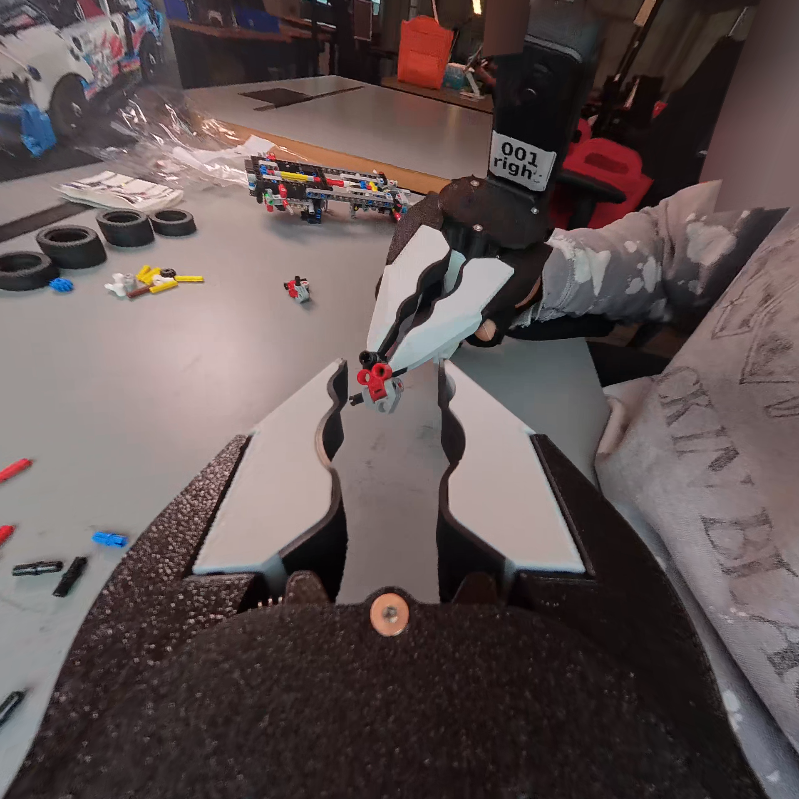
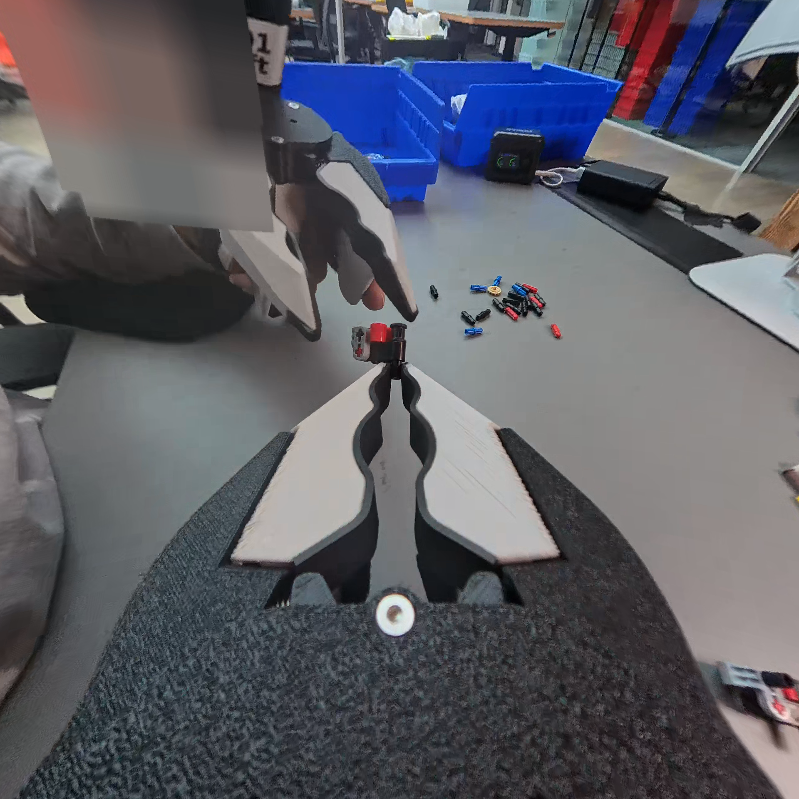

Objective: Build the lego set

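Note:
My right gripper [image 2: 394,369] is shut on the black pin of a small red, grey and black lego sub-assembly [image 2: 377,343] and holds it above the grey table [image 2: 562,432]. My left gripper [image 1: 392,365] is open and empty, its fingertips on either side of the sub-assembly [image 1: 380,389] without touching it. In the right wrist view the left gripper [image 2: 363,324] comes in from the upper left. In the left wrist view the right gripper [image 1: 387,361] comes down from the upper right. The long lego chassis [image 1: 324,186] lies farther back on the table.
Several black tyres [image 1: 125,227], a pile of loose pieces [image 1: 151,281], a second small sub-assembly [image 1: 298,289], booklets [image 1: 121,192] and a plastic bag [image 1: 173,125] lie on the left. A scatter of pins [image 2: 514,300], blue bins [image 2: 367,125] and a black device [image 2: 514,155] are beyond.

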The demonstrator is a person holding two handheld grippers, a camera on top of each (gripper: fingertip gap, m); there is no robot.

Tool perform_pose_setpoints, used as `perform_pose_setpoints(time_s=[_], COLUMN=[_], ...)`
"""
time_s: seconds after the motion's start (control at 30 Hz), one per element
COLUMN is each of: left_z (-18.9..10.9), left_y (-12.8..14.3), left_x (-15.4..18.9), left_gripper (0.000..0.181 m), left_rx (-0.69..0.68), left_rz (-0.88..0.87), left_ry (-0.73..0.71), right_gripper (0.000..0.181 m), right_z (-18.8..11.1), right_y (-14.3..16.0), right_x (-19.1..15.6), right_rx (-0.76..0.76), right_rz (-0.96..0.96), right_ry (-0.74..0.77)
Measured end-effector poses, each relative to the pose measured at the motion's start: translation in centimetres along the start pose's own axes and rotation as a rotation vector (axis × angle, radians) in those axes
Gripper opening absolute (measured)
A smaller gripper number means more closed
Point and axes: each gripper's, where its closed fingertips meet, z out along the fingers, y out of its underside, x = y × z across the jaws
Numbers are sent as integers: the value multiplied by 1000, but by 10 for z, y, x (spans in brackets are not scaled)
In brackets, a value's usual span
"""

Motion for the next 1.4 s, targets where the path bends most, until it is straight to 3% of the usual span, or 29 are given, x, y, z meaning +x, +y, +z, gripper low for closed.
perform_pose_setpoints(time_s=[0.17,0.33,0.5,0.6,0.7,0.8,0.93,1.4], left_z=[-4,-1,0,-4,-9,-9,-2,-8], left_y=[1,14,11,-3,-17,-25,-19,-13], left_x=[4,5,11,15,24,34,44,39], left_gripper=[12,14,8,7,7,7,7,6], left_rx=[-13,-96,-85,-5,87,142,109,-4], left_rz=[-45,23,56,39,32,25,55,128], left_ry=[51,33,46,72,129,174,208,164], right_gripper=[3,3,3,7,35,50,21,15], right_z=[2,1,-3,-8,-15,-12,-8,-7], right_y=[4,2,-2,-15,-26,-29,-33,-31], right_x=[-11,-18,-18,-19,-24,-42,-50,-47], right_rx=[-46,-52,-37,66,144,155,186,181], right_rz=[-325,-477,-583,-415,-171,-77,-61,-84], right_ry=[59,78,120,68,-79,-195,-215,-203])
